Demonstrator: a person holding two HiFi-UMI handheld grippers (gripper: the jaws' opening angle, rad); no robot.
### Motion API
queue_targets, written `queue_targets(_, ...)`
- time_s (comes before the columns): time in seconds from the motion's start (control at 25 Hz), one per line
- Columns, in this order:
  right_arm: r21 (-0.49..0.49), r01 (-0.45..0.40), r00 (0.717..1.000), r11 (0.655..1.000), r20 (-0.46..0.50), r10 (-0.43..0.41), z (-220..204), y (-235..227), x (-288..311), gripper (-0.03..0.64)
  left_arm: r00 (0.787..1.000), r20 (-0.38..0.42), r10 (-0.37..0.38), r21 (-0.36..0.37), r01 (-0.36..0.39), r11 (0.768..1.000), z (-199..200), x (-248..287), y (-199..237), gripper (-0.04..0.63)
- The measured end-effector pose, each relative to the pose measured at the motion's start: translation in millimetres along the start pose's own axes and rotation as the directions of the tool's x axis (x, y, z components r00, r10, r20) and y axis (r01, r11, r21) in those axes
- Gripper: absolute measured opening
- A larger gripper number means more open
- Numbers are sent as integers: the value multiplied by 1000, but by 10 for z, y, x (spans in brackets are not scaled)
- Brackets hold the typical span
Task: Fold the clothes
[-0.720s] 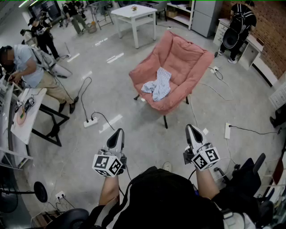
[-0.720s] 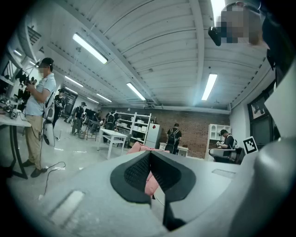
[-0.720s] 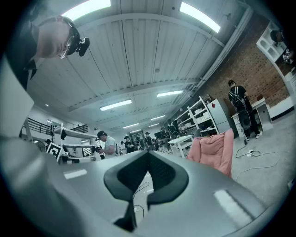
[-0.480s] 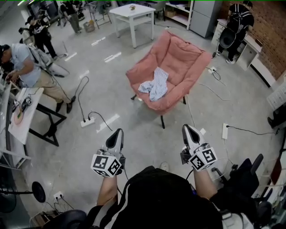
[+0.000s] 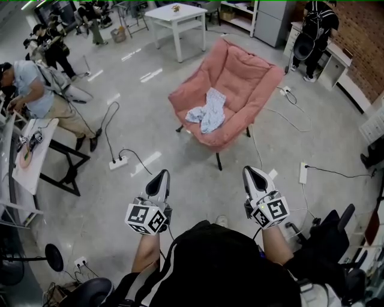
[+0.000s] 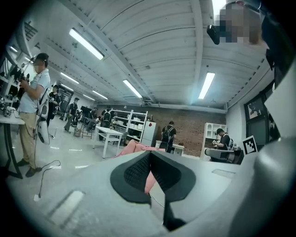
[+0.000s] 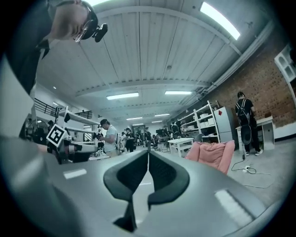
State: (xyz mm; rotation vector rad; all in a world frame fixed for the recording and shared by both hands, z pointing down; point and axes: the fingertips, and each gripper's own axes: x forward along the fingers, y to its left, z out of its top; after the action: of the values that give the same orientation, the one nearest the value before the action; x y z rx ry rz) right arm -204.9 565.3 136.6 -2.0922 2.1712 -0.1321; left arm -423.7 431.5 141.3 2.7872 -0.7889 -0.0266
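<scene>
A crumpled light blue and white garment [image 5: 206, 111] lies on the seat of a pink padded chair [image 5: 240, 78] a few steps ahead of me. My left gripper [image 5: 161, 178] is held level at waist height, shut with nothing in it, well short of the chair. Beside it, my right gripper [image 5: 252, 175] is also level, shut and empty. In the left gripper view the pink chair [image 6: 132, 148] shows just past the closed jaw tips [image 6: 149, 153]. The right gripper view has the chair [image 7: 212, 154] to the right of its closed tips [image 7: 148, 153].
A power strip with a black cable [image 5: 118, 162] lies on the grey floor left of the chair, another strip [image 5: 303, 173] at right. A white table [image 5: 176, 13] stands behind the chair. A person [image 5: 36, 96] leans at a bench on the left; another person [image 5: 315, 27] stands at the back right.
Both grippers stay shut and side by side. The view has shifted slightly, with the chair and garment sitting a little further left and up in the head view.
</scene>
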Motion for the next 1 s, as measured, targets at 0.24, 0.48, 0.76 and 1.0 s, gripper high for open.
queue_targets(0.24,-16,16,998,1000,61,-15,194,-21,-34,174,999,37,5,-6,-5,1000,98,63,-74,130)
queue_targets(0.48,-2,60,996,998,73,-59,246,-328,-102,272,997,51,49,26,-51,998,151,237,-111,350)
queue_targets(0.76,11,47,997,999,58,-48,208,-726,-191,270,999,5,34,47,-34,998,-52,598,-383,356)
queue_targets(1.0,22,39,999,999,34,-40,162,-1131,-308,268,998,-50,27,94,-23,995,-289,943,-714,354)
